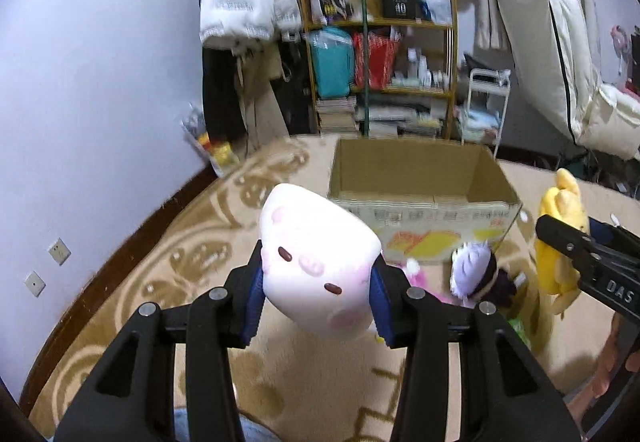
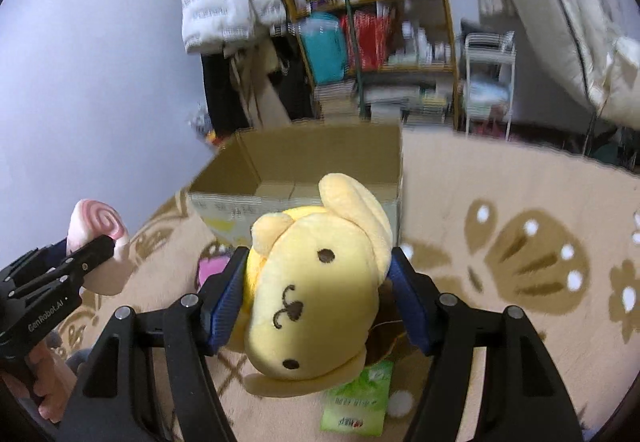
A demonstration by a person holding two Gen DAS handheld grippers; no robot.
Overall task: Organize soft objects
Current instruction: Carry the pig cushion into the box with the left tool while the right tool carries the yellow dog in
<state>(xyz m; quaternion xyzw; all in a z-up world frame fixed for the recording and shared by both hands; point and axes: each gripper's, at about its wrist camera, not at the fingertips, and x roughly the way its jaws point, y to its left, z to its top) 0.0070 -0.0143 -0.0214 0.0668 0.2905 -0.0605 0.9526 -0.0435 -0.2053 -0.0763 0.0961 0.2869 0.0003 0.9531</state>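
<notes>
- The left gripper [image 1: 318, 292] has its blue-padded jaws closed partway on a soft white plush block with a pink-cheeked face and small brown eyes [image 1: 316, 262], held clear of the patterned beige-and-brown carpet [image 1: 160, 282].
- The right gripper [image 2: 320, 298] stands wider, its pads pressed against both sides of a yellow plush dog head with floppy ears [image 2: 316, 282] (face toward the camera).
- An open brown cardboard box [image 1: 420, 178] sits on the carpet just beyond both toys.
- Near the box front lie a purple-haired plush doll [image 1: 480, 274] and a pink soft toy [image 1: 416, 270].
- A green packet [image 2: 356, 398] lies on the carpet below the yellow dog.
</notes>
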